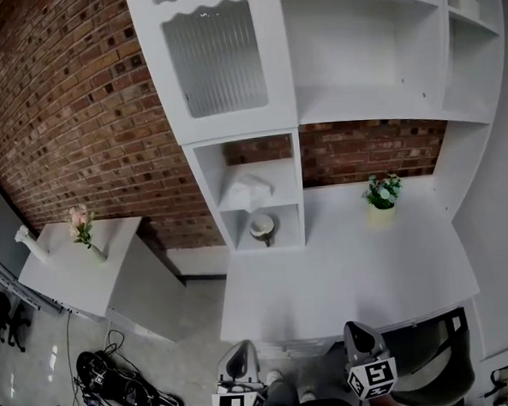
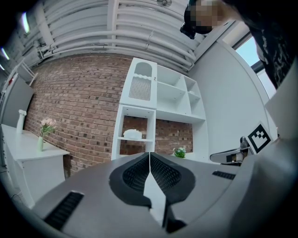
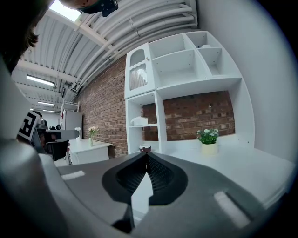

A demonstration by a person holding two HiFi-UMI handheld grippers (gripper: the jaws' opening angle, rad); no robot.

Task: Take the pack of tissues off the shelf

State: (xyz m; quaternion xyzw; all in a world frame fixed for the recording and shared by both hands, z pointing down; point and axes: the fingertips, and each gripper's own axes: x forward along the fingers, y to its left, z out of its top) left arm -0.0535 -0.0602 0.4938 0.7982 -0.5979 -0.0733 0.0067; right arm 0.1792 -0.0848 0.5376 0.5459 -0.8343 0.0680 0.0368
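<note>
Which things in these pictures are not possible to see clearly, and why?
- Head view: the ribbed glass door hides whatever stands behind it.
- Head view: the round object below the pack of tissues is too small to identify.
- Left gripper view: the potted plant is too small for details.

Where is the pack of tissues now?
Head view, centre: the pack of tissues lies on the small shelf above a cup, left of the potted plant.
</note>
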